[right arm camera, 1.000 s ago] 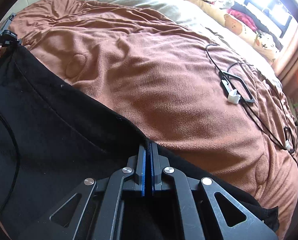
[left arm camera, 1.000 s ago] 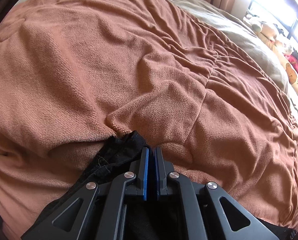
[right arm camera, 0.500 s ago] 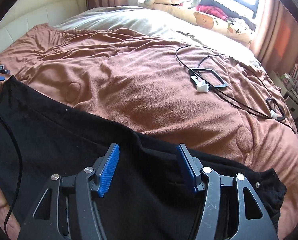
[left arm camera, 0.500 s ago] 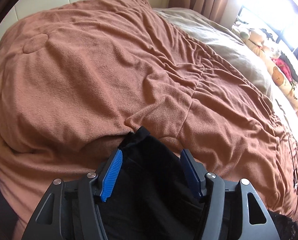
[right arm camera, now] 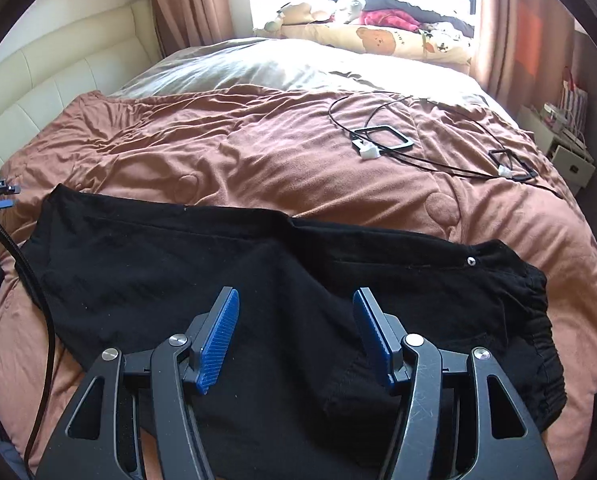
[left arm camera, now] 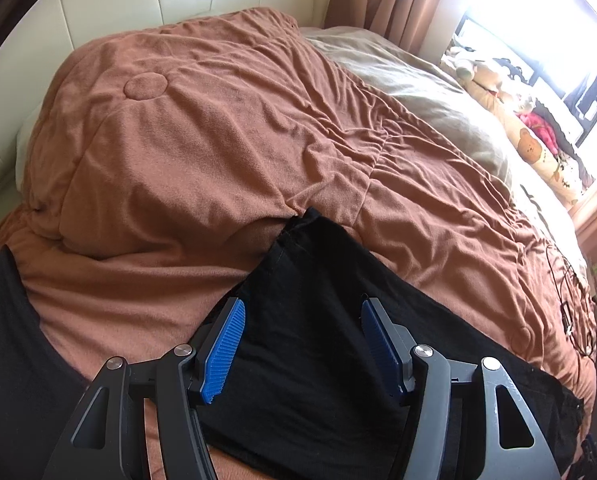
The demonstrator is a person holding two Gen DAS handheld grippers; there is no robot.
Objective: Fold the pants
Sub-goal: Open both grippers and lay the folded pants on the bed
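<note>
Black pants (right arm camera: 258,280) lie flat across the lower frame on a brown blanket (right arm camera: 258,152). Left gripper (left arm camera: 302,344) and right gripper (right arm camera: 294,336) hover released. Soft, limp fabric; best pinched at hem or waistband.

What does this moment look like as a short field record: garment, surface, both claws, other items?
garment: black pants lying flat, folded lengthwise, waistband at the right in the right wrist view
surface: brown blanket on a bed
left claw: open, above the leg end of the pants, gripping nothing
right claw: open, above the pants, gripping nothing
other items: black cables on the blanket beyond the pants; stuffed toys by the window
</note>
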